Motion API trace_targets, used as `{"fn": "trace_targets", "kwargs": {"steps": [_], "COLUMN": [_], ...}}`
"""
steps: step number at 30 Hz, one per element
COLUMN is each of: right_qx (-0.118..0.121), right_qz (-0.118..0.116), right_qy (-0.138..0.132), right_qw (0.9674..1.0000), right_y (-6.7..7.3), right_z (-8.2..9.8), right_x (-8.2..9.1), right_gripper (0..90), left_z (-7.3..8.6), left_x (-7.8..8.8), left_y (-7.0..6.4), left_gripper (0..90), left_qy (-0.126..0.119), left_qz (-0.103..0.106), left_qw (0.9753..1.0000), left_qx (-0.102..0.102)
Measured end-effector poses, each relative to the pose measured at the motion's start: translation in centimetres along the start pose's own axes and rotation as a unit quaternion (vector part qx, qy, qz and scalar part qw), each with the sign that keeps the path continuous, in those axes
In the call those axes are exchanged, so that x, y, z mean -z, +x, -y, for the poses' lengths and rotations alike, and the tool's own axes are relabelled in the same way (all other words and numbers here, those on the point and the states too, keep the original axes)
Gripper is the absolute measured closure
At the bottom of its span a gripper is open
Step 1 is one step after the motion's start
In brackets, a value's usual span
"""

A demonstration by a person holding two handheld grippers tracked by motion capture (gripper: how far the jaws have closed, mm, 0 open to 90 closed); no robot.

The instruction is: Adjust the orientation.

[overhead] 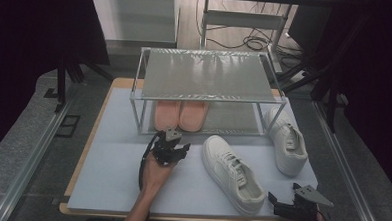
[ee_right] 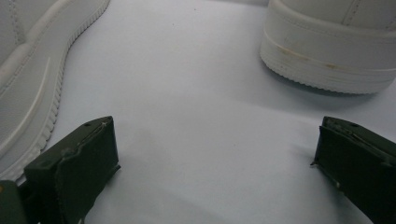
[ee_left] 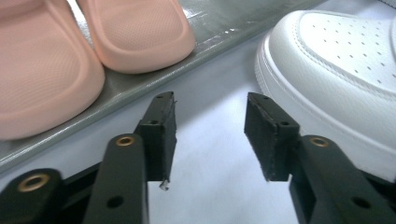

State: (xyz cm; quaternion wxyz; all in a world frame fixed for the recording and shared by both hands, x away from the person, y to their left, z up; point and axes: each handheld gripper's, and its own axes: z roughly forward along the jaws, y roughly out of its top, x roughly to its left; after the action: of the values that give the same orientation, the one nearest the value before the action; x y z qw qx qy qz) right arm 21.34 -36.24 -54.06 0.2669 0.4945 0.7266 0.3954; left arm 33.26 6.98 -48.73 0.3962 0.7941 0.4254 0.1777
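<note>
Pink slippers (overhead: 180,115) sit side by side on the lower shelf of the metal rack (overhead: 209,97), toes toward the front edge, and the left gripper (overhead: 174,150) hovers just in front of them over the pale blue mat (overhead: 112,152). In the left gripper view its jaws stand apart with bare mat between them and nothing held, the slipper toes (ee_left: 135,35) just beyond the tips. To that gripper's right lies a white sneaker (overhead: 233,173), flat on the mat and angled, its toe near the rack. A second white sneaker (overhead: 286,139) rests by the rack's right front leg, apart from the first. Down at the near right corner of the desk, the right gripper (overhead: 286,200) waits low, jaws spread wide over empty mat between the two sneakers.
</note>
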Motion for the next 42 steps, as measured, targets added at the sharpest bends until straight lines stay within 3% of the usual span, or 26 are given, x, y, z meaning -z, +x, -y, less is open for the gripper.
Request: {"fn": "trace_targets", "kwargs": {"steps": [15, 24, 32, 42], "right_qx": [0.000, 0.001, 0.001, 0.001], "right_qz": [0.001, 0.001, 0.002, 0.002], "right_qy": [0.000, 0.001, 0.001, 0.002], "right_qw": [1.0000, 1.0000, 1.0000, 1.0000], "right_y": [0.0, 0.0, 0.0, 0.0], "right_z": [0.0, 0.0, 0.0, -0.1], "right_x": [0.0, 0.0, 0.0, 0.0], "right_gripper": [0.0, 0.0, 0.0, 0.0], "left_z": [2.0, 4.2, 6.7, 9.8], "left_x": [4.5, 6.1, 7.1, 7.0], "left_y": [0.4, 0.9, 1.4, 2.5], "left_gripper": [29.1, 19.2, 13.9, 13.0], "left_qy": [0.007, 0.012, 0.025, 0.062], "left_qz": [0.014, 0.021, 0.013, -0.020], "left_qw": [0.9999, 0.9996, 0.9993, 0.9974], "left_qx": [-0.002, 0.011, 0.026, 0.029]}}
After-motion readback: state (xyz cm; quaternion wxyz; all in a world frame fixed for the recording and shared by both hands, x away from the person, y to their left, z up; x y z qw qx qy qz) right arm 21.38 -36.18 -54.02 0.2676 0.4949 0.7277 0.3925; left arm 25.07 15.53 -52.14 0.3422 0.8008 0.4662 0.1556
